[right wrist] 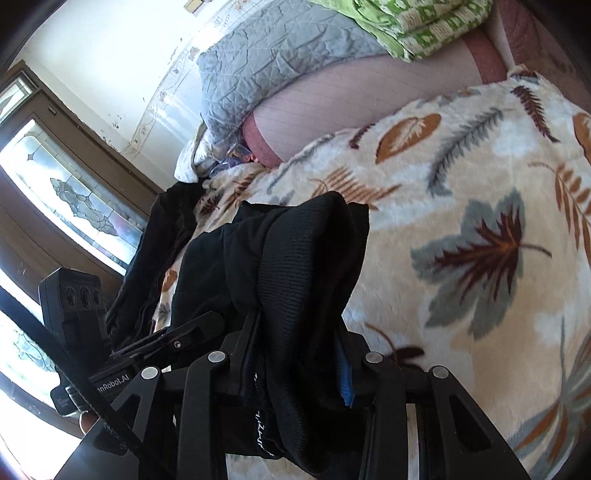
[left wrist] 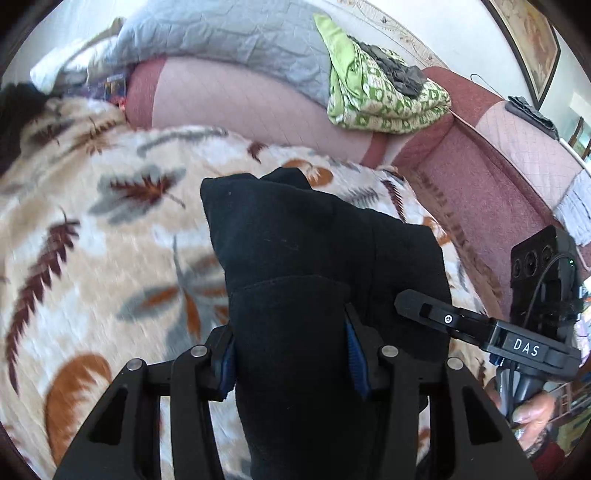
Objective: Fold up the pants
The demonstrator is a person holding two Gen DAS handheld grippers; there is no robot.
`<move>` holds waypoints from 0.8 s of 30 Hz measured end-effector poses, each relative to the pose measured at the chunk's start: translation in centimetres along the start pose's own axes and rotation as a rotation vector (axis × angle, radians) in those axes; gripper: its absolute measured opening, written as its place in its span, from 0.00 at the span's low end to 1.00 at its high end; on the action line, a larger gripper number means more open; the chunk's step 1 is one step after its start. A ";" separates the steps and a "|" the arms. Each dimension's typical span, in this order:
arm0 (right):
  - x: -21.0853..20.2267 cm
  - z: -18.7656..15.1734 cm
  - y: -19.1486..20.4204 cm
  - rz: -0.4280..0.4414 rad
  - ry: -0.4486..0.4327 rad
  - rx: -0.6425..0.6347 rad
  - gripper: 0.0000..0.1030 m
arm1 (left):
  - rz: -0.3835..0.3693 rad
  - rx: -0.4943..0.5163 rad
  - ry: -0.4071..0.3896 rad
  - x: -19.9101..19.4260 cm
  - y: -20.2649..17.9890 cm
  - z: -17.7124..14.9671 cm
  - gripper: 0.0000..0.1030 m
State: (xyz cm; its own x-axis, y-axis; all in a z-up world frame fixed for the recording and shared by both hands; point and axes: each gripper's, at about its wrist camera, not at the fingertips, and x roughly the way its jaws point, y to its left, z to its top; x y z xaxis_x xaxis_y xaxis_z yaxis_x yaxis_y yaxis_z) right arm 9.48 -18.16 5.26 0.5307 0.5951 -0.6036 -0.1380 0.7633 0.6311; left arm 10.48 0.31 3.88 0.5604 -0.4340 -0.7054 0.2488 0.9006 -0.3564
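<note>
Black pants [left wrist: 303, 243] hang bunched above a leaf-patterned blanket [left wrist: 92, 236]. My left gripper [left wrist: 291, 354] is shut on a thick fold of the pants, with cloth draped over both blue pads [left wrist: 356, 354]. My right gripper [right wrist: 295, 354] is shut on the pants' ribbed waistband [right wrist: 303, 254], which bulges up between its fingers. The right gripper also shows in the left wrist view [left wrist: 443, 317] at the right, close beside the pants. The left gripper shows in the right wrist view [right wrist: 177, 336] at the lower left, also against the cloth.
The blanket [right wrist: 461, 221] covers a pink sofa [left wrist: 240, 107]. A grey quilt [left wrist: 236, 33] and a green patterned folded cloth [left wrist: 384, 96] lie on the sofa back. Another dark garment [right wrist: 166, 229] lies at the blanket's left edge. A stained-glass window [right wrist: 74, 199] is at the left.
</note>
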 end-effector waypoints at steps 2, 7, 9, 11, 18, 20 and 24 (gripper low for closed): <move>0.6 1.3 0.4 -0.008 -0.012 -0.013 0.37 | 0.022 0.009 -0.017 0.4 0.0 1.2 0.46; 2.6 4.1 1.0 -0.033 -0.039 -0.033 0.37 | 0.044 -0.017 -0.036 2.6 1.3 3.9 0.46; 3.5 5.0 0.7 -0.040 -0.048 -0.028 0.37 | 0.050 -0.032 -0.035 3.8 1.9 5.0 0.46; 4.5 5.9 0.3 -0.046 -0.055 -0.017 0.37 | 0.064 -0.033 -0.036 4.9 2.3 5.8 0.46; 8.3 8.8 -2.2 -0.061 -0.075 0.018 0.37 | 0.092 -0.009 -0.022 9.2 3.6 8.1 0.46; 9.2 9.1 -3.2 -0.063 -0.070 0.039 0.37 | 0.086 -0.020 -0.008 10.4 4.3 8.2 0.46; 11.3 9.8 -5.0 -0.093 -0.050 0.062 0.36 | 0.083 -0.059 0.033 13.0 5.9 8.2 0.46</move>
State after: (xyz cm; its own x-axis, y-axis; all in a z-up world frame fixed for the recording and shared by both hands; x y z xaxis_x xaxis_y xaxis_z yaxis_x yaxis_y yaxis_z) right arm 24.39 -17.75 0.07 0.5799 0.5080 -0.6369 -0.0354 0.7968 0.6033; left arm 25.72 0.16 -2.37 0.5504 -0.3596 -0.7535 0.1556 0.9309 -0.3306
